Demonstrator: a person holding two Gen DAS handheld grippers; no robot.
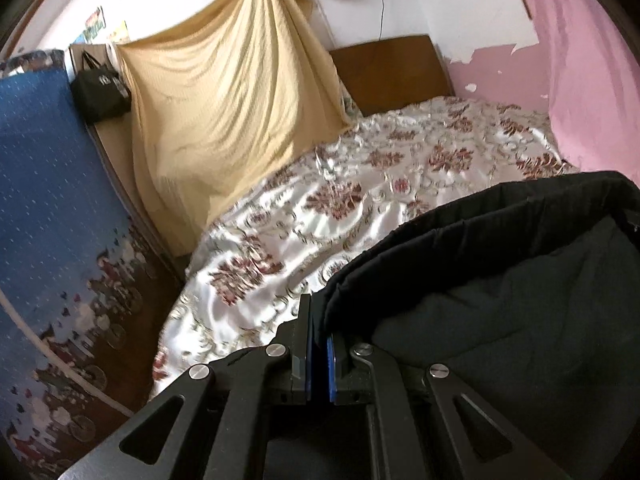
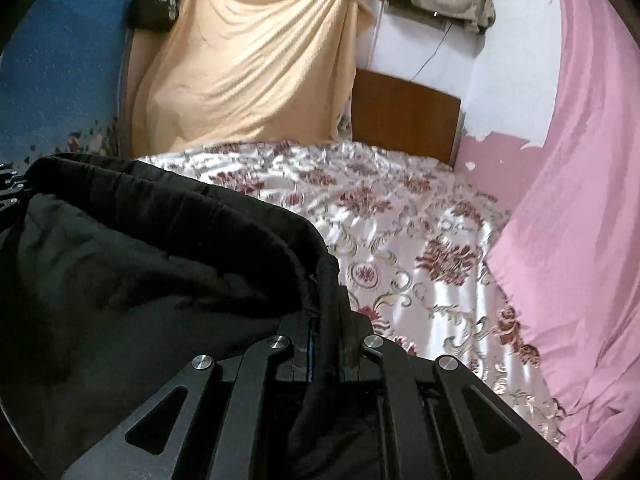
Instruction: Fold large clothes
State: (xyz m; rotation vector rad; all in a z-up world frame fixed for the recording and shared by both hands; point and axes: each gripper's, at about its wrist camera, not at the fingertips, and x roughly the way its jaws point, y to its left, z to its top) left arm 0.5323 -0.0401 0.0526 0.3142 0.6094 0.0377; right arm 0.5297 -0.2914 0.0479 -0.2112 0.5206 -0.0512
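Observation:
A large black garment (image 1: pixel 500 280) hangs lifted above the bed, stretched between my two grippers. My left gripper (image 1: pixel 320 320) is shut on the garment's left edge, which comes out of the jaws and runs off to the right. My right gripper (image 2: pixel 326 320) is shut on the garment's other end (image 2: pixel 160 248), and the cloth bulges to its left and covers the fingertips. The left gripper's body shows at the far left edge of the right wrist view (image 2: pixel 10 188).
The bed carries a white satin cover with red flowers (image 1: pixel 360 208), also in the right wrist view (image 2: pixel 400 232). A yellow cloth (image 1: pixel 224 100) hangs at the back left, a wooden headboard (image 1: pixel 392 72) behind, a pink sheet (image 2: pixel 580 200) on the right, a blue patterned panel (image 1: pixel 48 200) on the left.

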